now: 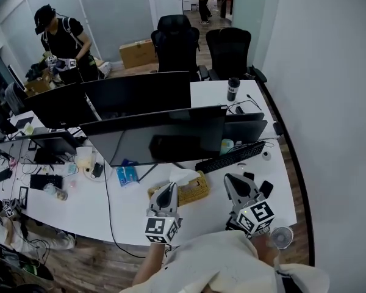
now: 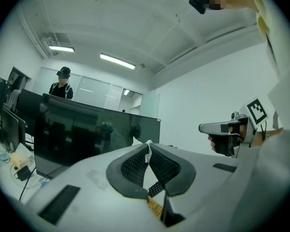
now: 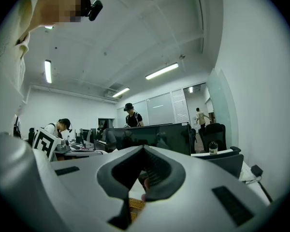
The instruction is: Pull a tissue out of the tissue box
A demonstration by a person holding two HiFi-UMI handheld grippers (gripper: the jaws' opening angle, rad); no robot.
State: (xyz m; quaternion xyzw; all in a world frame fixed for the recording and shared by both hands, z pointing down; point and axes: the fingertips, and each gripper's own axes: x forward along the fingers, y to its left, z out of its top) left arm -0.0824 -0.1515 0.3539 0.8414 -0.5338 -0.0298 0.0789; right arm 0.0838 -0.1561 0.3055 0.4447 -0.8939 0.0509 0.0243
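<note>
A woven yellow tissue box (image 1: pixel 194 191) lies on the white desk in front of the monitors, with a white tissue (image 1: pixel 183 177) standing up out of it. My left gripper (image 1: pixel 169 188) is at the box's left end. In the left gripper view its tips (image 2: pixel 148 148) are shut on a corner of the tissue (image 2: pixel 146 154), and the box (image 2: pixel 155 207) shows below the jaws. My right gripper (image 1: pixel 230 179) hovers to the right of the box, shut (image 3: pixel 144 149) with nothing seen in it. A bit of the box (image 3: pixel 134 204) shows under it.
Two dark monitors (image 1: pixel 158 136) stand just behind the box, and a black keyboard (image 1: pixel 230 157) lies to the right. A blue packet (image 1: pixel 127 174) and a cup (image 1: pixel 84 160) sit on the left. A small fan (image 1: pixel 282 237) is at the desk's near right corner. A person (image 1: pixel 61 41) stands further back.
</note>
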